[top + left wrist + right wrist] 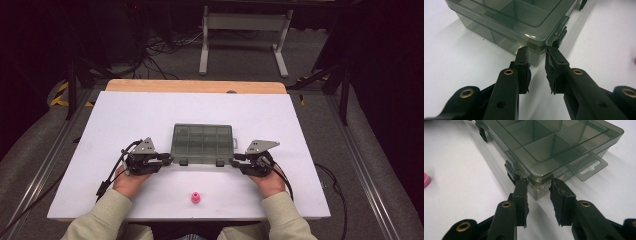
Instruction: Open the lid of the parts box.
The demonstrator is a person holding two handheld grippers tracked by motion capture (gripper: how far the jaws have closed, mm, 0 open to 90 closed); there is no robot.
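Clearly each gripper, left gripper (165,159) and right gripper (235,159), clamps a near corner of the closed compartment box (202,143), steadying it on the bench (150,112), probably for unlatching.

High view: white surface (150,125) bright, evenly lit from above; surrounding floor and background dim, near black at corners. Slight softness overall. Gripper views: surface almost blown out, soft shadows beside organizer box (506,22), glare streaks on clear lid; near jaws blurred, wide-angle stretch at edges.
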